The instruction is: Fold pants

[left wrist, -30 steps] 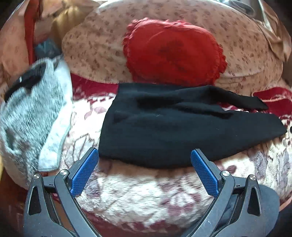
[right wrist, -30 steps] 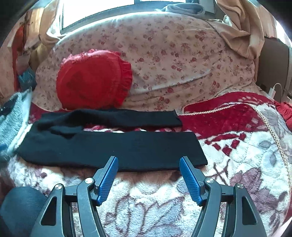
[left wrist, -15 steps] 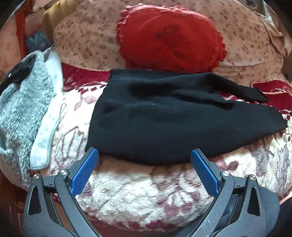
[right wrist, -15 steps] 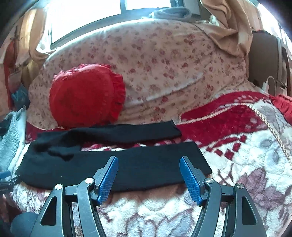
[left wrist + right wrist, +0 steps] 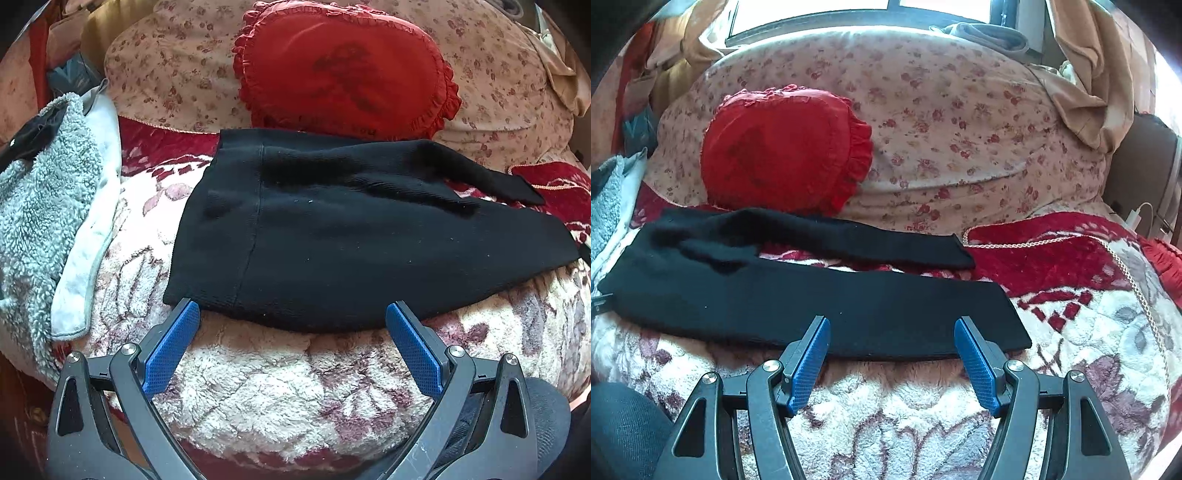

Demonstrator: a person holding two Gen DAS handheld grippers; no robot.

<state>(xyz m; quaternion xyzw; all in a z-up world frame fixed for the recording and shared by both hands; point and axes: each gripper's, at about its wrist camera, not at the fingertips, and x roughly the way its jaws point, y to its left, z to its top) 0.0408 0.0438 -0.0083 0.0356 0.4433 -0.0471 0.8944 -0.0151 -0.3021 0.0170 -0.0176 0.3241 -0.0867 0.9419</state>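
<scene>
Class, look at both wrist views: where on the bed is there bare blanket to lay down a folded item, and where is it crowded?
Free: the fleece blanket right of the black pants, past the leg ends, and the strip between the pants' near edge and both open grippers, left gripper, right gripper. Crowded: the grey fleece garment on the left, the red cushion behind.

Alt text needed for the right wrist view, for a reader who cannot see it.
Black pants lie flat on a floral fleece blanket, legs spread apart and pointing right. The right tongs hover open at the near leg's edge, gripping nothing. Behind, a red ruffled pillow leans on a floral cushion.
</scene>
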